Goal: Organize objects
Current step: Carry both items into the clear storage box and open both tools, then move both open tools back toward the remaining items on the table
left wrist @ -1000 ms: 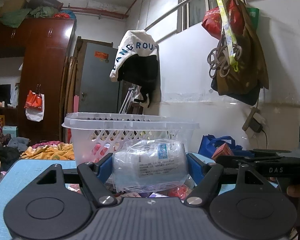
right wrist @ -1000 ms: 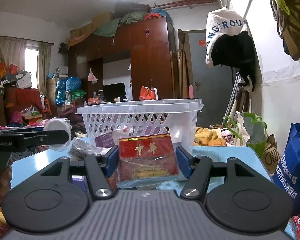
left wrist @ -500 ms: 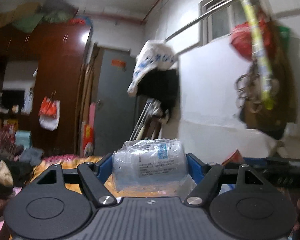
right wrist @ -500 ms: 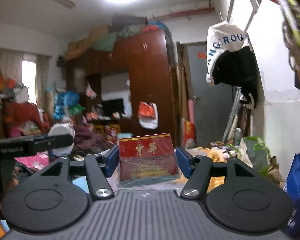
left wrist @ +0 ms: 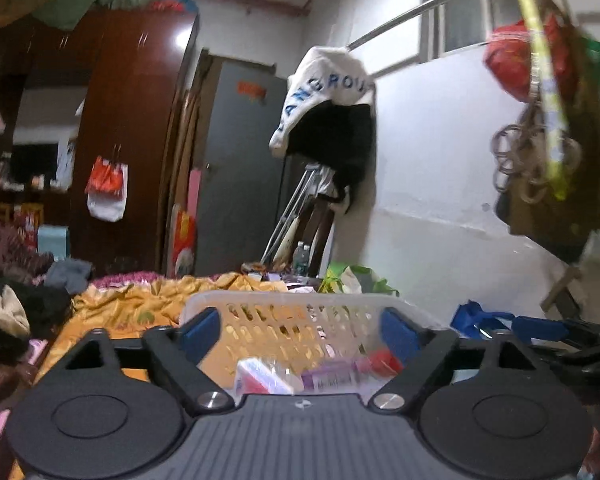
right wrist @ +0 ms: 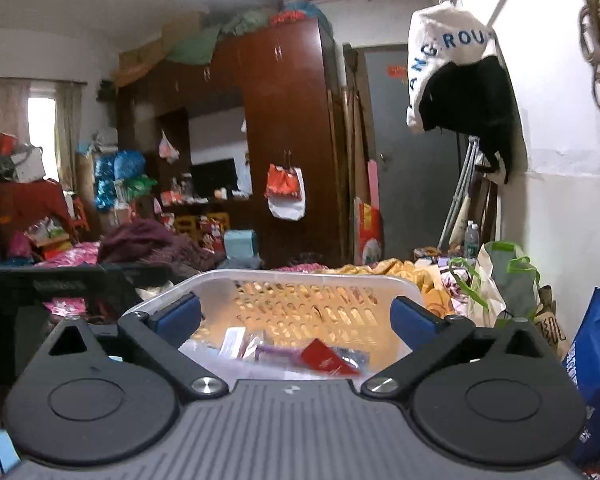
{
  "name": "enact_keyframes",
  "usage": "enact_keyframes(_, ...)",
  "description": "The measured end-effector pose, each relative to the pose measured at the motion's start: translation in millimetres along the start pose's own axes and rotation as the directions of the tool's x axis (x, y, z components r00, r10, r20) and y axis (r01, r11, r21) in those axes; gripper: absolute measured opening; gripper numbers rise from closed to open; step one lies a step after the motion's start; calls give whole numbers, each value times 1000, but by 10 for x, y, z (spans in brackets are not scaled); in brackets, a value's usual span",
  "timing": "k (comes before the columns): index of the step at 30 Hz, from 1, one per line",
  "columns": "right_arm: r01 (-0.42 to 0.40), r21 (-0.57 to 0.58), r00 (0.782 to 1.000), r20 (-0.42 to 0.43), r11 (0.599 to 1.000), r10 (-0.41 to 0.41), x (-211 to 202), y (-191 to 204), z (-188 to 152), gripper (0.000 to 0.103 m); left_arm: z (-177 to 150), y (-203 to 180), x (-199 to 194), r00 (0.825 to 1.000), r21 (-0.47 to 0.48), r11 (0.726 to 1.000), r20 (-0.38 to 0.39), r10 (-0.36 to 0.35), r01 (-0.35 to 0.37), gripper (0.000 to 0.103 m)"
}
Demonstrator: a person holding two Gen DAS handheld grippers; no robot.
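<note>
My left gripper (left wrist: 298, 326) hangs over the white slatted basket (left wrist: 300, 300), its jaws opening with nothing between the blue pads. Below it in the basket lie a pink-and-white box (left wrist: 260, 376), a purple box (left wrist: 328, 376) and a red item (left wrist: 384, 360). My right gripper (right wrist: 296, 312) is also above the basket (right wrist: 300, 276), its jaws opening wide and empty. Under it the red cigarette pack (right wrist: 328, 360) lies tilted in the basket beside a clear plastic wrapper (right wrist: 208, 354) and other small packets.
An orange quilt (left wrist: 140, 304) and piles of clothes lie behind the basket. A blue bag (right wrist: 596, 360) stands at the right, with a green-handled bag (right wrist: 504, 280) by the wall. Wardrobe (right wrist: 284, 140) and grey door (left wrist: 240, 168) are far off.
Both grippers rose from beside the basket to above it and opened. The plastic-wrapped bundle left the left jaws and the red pack left the right jaws. The red pack now lies in the basket.
</note>
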State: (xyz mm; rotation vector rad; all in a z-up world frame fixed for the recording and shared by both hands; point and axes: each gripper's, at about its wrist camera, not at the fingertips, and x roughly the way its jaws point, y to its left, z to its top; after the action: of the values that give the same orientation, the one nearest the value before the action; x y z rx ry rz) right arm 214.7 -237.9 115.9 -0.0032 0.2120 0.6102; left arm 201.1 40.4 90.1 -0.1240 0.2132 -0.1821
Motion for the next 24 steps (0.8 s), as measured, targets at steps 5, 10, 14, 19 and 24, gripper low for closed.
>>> enact_keyframes(5, -20, 28, 995, -94, 999, 22, -25, -74, -381, 103, -452, -13, -220, 998, 0, 1000, -62, -23, 23, 94)
enact_keyframes(10, -30, 30, 978, -205, 999, 36, 206, -44, -624, 103, -813, 166, -109, 985, -55, 998, -170, -34, 25, 94)
enact_keyframes(14, -51, 13, 968, -246, 999, 53, 253, -30, -760, 98, -930, 242, -34, 979, -71, 997, -199, -42, 28, 94)
enact_keyframes(19, -78, -4, 960, -269, 997, 74, 236, 12, -850, 90, -939, 132, -51, 976, -61, 992, -186, -116, 107, 94)
enact_keyframes(24, -115, 15, 953, -281, 993, 114, 278, -21, -837, 74, -902, -130, 120, 968, -16, 990, -207, -139, 139, 94)
